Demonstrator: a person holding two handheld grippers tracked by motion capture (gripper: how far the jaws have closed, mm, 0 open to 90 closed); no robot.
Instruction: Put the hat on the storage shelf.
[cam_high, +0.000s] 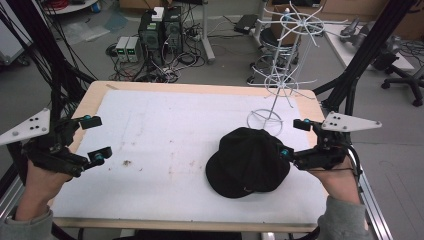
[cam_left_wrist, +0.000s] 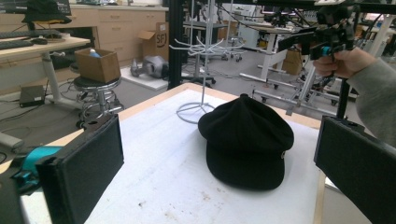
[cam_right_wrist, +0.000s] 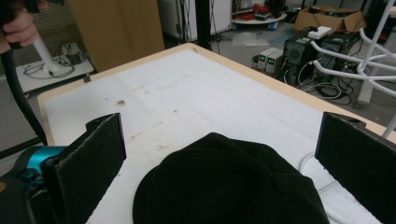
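1. Two grippers, both with jaws wide apart and holding nothing.
2. My left gripper hangs at the table's left edge, well away from the cap, probably kept clear.
3. My right gripper sits just beside the cap, lined up to grab it.
4. That cap lies flat beside the wire rack, likely its destination.

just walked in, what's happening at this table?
A person holds a claw in each hand over a white-topped table. A black cap lies on it beside a white wire rack. The right claw is open next to the cap, not gripping it. The left claw is open at the table's far side, holding nothing.
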